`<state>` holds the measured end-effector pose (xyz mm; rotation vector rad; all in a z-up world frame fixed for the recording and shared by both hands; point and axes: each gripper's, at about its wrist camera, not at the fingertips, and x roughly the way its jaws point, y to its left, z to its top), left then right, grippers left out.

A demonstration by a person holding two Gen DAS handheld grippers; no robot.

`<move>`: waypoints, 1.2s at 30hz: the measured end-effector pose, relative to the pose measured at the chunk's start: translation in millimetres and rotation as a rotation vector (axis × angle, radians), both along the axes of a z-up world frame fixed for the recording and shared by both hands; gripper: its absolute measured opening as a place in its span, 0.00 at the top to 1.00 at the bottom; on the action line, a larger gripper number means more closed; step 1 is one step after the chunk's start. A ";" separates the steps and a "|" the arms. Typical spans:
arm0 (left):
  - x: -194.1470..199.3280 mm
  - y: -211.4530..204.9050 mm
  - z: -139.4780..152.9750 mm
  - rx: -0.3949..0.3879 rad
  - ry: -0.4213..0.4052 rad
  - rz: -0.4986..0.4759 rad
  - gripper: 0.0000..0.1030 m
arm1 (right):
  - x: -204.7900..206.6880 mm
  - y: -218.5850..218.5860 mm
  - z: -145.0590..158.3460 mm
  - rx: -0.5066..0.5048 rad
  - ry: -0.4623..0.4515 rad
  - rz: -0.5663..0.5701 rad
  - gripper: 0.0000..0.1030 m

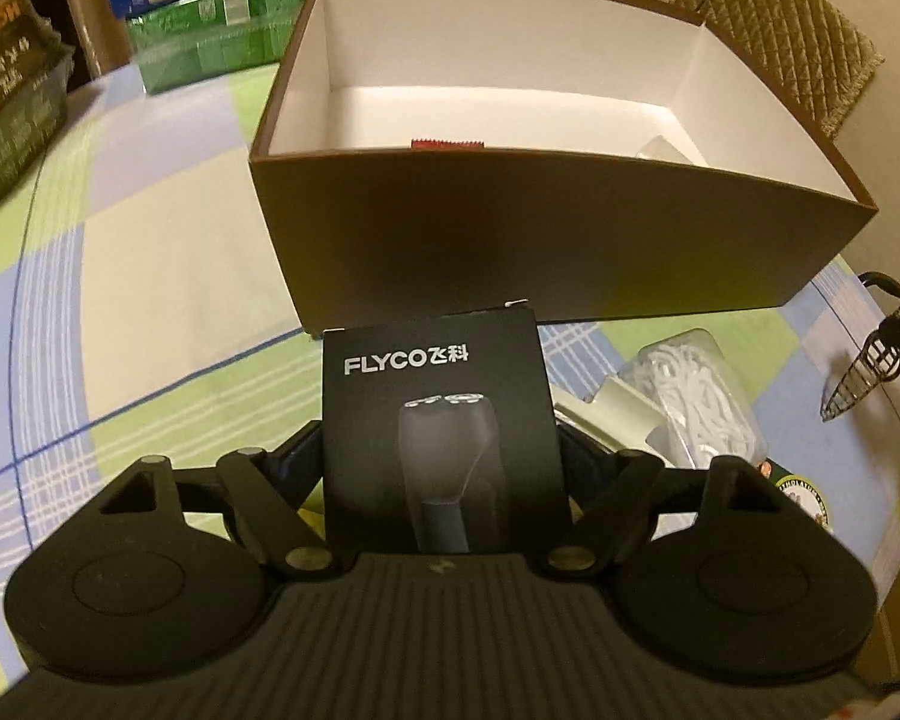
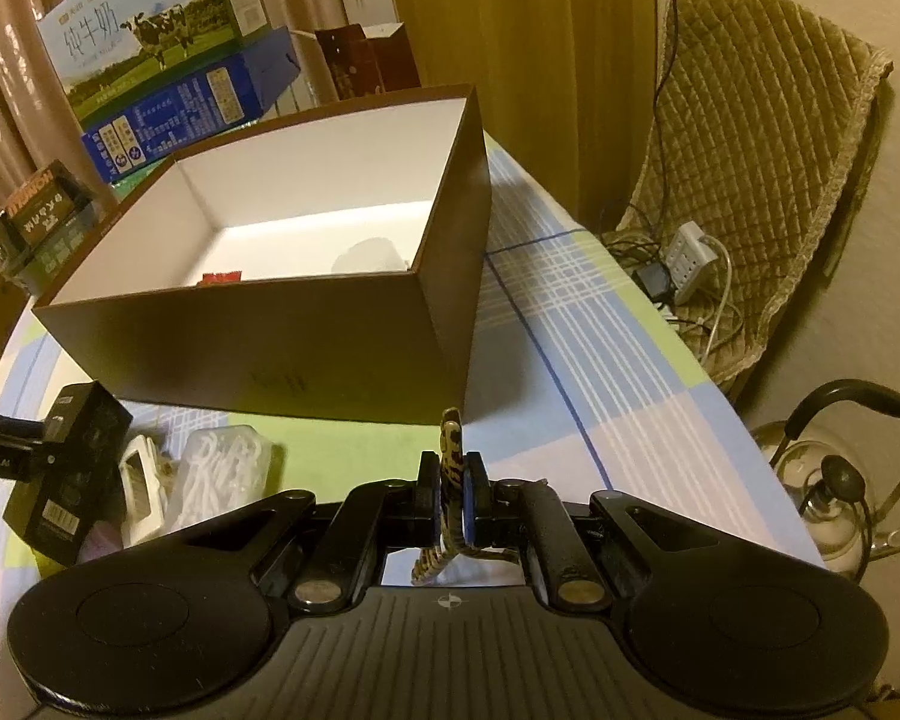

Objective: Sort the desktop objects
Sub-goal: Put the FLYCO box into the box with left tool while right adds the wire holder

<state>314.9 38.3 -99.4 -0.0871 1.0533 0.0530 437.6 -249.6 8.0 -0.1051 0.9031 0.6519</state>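
Observation:
My left gripper (image 1: 441, 456) is shut on a black FLYCO shaver box (image 1: 438, 414), held just in front of the near wall of a brown open box (image 1: 546, 234) with a white inside. The shaver box and left gripper also show in the right wrist view (image 2: 66, 468). My right gripper (image 2: 452, 492) is shut on a leopard-patterned hair clip (image 2: 450, 450), near the brown box's (image 2: 258, 348) near right corner. A red packet (image 2: 221, 278) and a pale object (image 2: 369, 255) lie inside the box.
A clear bag of white floss picks (image 1: 699, 402) and a white item (image 2: 141, 480) lie on the checked tablecloth (image 1: 150, 276). Milk cartons (image 2: 150, 48) and a dark pack (image 2: 42, 210) stand behind. A padded chair (image 2: 762, 138) with cables and a glass kettle (image 2: 828, 492) are at the right.

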 end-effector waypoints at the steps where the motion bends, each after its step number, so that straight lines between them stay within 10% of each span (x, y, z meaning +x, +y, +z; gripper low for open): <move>1: -2.2 -0.3 2.5 0.005 -0.007 -0.002 0.26 | -0.4 -0.6 1.2 0.004 -0.001 0.000 0.97; 36: -3.9 -5.1 119.6 0.059 -0.271 -0.023 0.26 | 7.0 33.7 107.7 0.205 -0.143 0.255 0.97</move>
